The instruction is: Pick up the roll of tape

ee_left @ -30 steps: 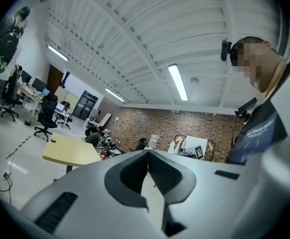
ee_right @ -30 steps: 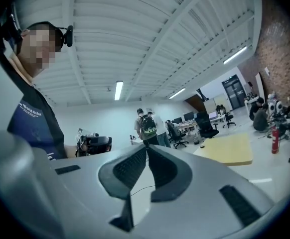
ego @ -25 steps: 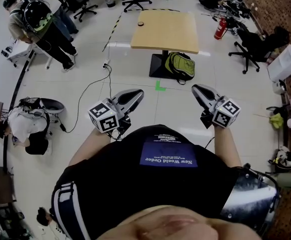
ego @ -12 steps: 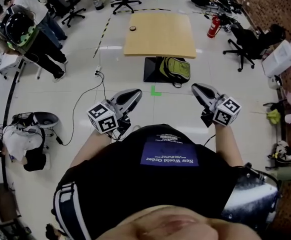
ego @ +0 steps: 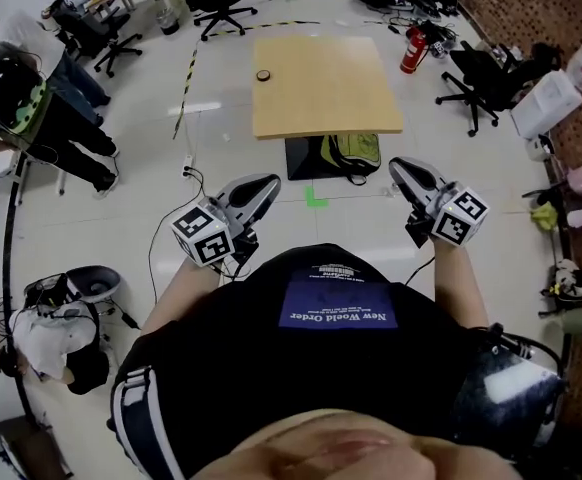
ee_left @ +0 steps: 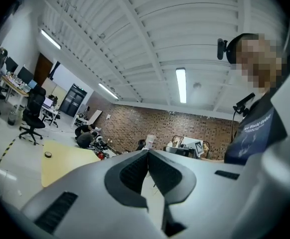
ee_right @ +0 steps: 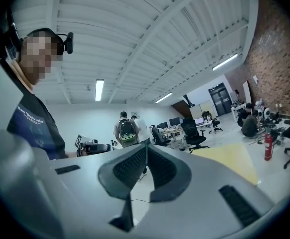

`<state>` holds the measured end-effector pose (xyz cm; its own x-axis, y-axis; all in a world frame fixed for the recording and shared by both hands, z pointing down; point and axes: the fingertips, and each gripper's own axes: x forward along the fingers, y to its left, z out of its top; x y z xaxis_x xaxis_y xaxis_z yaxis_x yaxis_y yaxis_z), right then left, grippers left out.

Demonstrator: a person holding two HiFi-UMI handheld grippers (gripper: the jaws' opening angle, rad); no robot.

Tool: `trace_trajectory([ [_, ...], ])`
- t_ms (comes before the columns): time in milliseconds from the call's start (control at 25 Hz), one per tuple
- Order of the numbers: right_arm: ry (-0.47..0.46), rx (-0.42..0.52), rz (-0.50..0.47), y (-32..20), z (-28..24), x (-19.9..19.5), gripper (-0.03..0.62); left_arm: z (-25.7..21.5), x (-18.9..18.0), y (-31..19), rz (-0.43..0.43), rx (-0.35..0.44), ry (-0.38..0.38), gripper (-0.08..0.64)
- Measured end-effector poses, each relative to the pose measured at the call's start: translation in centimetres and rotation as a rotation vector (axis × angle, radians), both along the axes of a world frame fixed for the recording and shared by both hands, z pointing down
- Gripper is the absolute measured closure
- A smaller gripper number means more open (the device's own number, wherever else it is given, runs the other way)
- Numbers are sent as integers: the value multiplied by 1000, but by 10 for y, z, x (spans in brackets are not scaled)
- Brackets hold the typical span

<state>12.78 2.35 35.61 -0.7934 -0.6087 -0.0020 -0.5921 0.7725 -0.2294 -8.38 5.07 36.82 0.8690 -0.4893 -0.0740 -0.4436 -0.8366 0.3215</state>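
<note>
The person holds the grey left gripper point(ego: 269, 182), which carries a marker cube, and the matching right gripper point(ego: 397, 166) close in front of the chest. Both are tilted up and forward. This looks like a carrying posture for covering ground, not a reaching one. In the left gripper view the two ribbed jaws meet at their tips with nothing between them. The right gripper view shows the same: jaws pressed together and empty. Carried this way they are compact, but either would have to spread before it could take anything.

The small dark roll of tape point(ego: 263, 75) lies flat on the square light-wood table point(ego: 336, 93), well ahead of both grippers and far out of reach. It sits close to the table's far left corner, so it is roughly straight ahead of the left gripper's tips and off to the left of the right gripper's. In the left gripper view it appears low and to the left of the jaws. In the right gripper view only a pale wedge of tabletop shows to the right of the jaws, and the tape cannot be made out.

A green and black backpack point(ego: 356, 151) rests on the glossy white floor point(ego: 221, 148) by the table's base, between the grippers and the tape. The task appears to be at the approach stage, and the left gripper looks better placed for the pick.
</note>
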Motion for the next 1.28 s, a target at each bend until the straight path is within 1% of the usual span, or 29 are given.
trace_trajectory([
  [120, 2, -16, 13, -26, 5, -13, 598, 5, -10, -27, 14, -15, 2, 554],
  [240, 20, -34, 13, -49, 11, -15, 598, 10, -13, -50, 19, -39, 5, 554],
  [360, 11, -47, 9, -80, 16, -2, 598, 14, -6, -76, 4, -55, -3, 554],
  [440, -6, -56, -3, -105, 20, 11, 598, 17, 5, -97, -14, -60, -12, 554],
  [560, -27, -45, -46, -150, 20, 35, 598, 16, 32, -132, -53, -52, -30, 554],
  [720, -21, -39, -151, -223, 21, 59, 598, 9, 66, -187, -143, -24, -45, 554],
  [840, -15, -39, -234, -268, 16, 74, 598, 1, 91, -222, -202, -37, -42, 554],
  [1000, -23, -30, -300, -313, 13, 88, 598, -9, 117, -259, -255, -57, -24, 554],
  [1120, -37, -48, -320, -342, 19, 87, 598, -5, 120, -277, -270, -70, -47, 554],
  [1280, -34, -70, -317, -370, 32, 69, 598, 7, 97, -305, -288, -89, -61, 554],
])
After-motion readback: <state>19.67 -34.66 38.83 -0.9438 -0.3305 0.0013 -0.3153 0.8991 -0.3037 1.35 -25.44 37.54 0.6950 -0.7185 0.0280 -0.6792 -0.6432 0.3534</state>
